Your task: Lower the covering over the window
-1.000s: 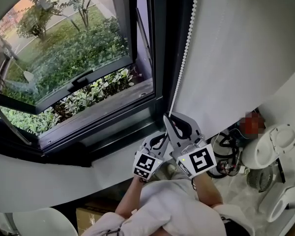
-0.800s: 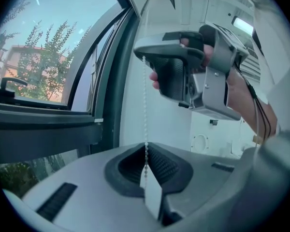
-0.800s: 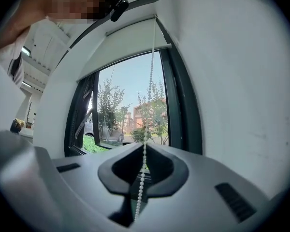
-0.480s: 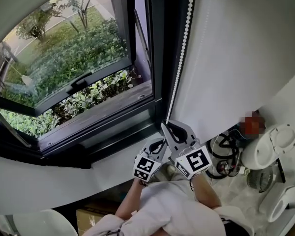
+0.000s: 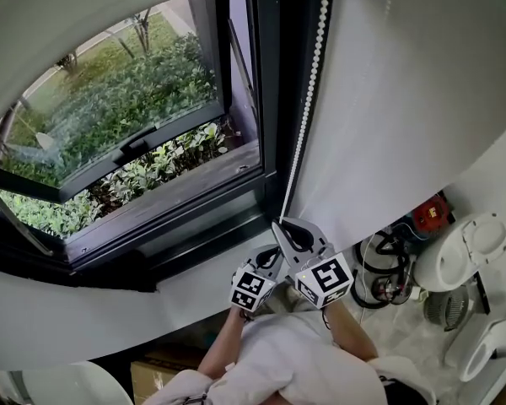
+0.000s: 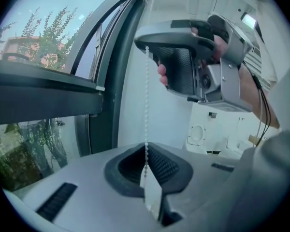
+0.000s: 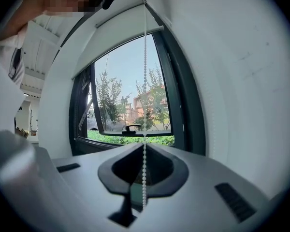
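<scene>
Both pairs of tongs are clamped on 1 white bead chain (image 5: 308,99). In the left gripper view the left tongs (image 6: 146,159) are pressed together at the bottom centre, with the chain running down between their dark pads. Higher in that frame the right tongs (image 6: 147,45) pinch the same chain further up, and fingers are wrapped round the handle. In the right gripper view the right tongs (image 7: 144,154) are likewise closed on the chain, which rises straight to the top of the frame.

In the head view the 2 grippers sit side by side at the lower centre. The left tongs (image 5: 274,253) are just below and left of the right tongs (image 5: 280,224), and each gripper's black-and-white marker cube faces the camera. From the right tongs the chain climbs to the top edge, alongside the dark window frame (image 5: 270,99).

The white roller blind (image 5: 76,11) curves across the upper left of the head view and covers only the top of the window. Most of the glass below it is uncovered. A sash (image 5: 139,137) with a handle is tilted outward, with shrubs and grass beyond it. A white wall (image 5: 422,99) fills the right side. At the lower right are a red item (image 5: 430,213), coiled cables (image 5: 379,277) and rounded white fixtures (image 5: 468,251). White sleeves (image 5: 295,361) show at the bottom centre.
</scene>
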Tool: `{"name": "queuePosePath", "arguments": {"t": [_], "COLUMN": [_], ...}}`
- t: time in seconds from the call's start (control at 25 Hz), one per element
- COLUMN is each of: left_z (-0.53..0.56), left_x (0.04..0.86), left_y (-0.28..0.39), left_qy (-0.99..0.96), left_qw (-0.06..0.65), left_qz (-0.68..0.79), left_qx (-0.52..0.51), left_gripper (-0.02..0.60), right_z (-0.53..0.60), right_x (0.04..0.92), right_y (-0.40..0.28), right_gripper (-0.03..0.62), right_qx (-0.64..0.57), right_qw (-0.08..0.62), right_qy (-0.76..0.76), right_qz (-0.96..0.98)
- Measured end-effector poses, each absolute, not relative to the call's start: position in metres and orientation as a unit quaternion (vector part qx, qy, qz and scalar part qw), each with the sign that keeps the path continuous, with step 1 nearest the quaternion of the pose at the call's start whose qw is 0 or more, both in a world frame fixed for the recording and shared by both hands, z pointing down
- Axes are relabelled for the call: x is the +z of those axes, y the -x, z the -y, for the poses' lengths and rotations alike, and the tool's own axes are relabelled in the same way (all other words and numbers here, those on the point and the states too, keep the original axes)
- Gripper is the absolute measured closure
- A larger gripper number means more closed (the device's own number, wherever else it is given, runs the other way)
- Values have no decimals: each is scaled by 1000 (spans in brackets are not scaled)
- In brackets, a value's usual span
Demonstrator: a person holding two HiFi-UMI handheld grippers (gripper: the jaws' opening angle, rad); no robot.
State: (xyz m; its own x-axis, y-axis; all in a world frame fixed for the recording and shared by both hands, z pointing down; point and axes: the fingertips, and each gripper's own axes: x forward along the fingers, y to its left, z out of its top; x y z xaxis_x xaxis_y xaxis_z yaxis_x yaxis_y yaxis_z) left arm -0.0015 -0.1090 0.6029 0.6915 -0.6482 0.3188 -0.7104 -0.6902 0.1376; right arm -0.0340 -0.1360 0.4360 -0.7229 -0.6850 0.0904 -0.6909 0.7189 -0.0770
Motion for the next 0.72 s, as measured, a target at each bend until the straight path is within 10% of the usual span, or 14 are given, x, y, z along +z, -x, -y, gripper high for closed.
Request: {"name": "queuePosePath", "arguments": {"t": [0.72], "left_z": [92], "left_x": [643], "left_y": [9], "left_qy": [-906], "left_qw": [164], "left_qz": [365], "left_qx": [136], "left_gripper": [560], "right_z": [129], "right_x": [483], "right_y": [37], "right_gripper": [585], "right_qx": [100], "right_qw": [40], "right_qy": [-363], "right_qz": [926]}}
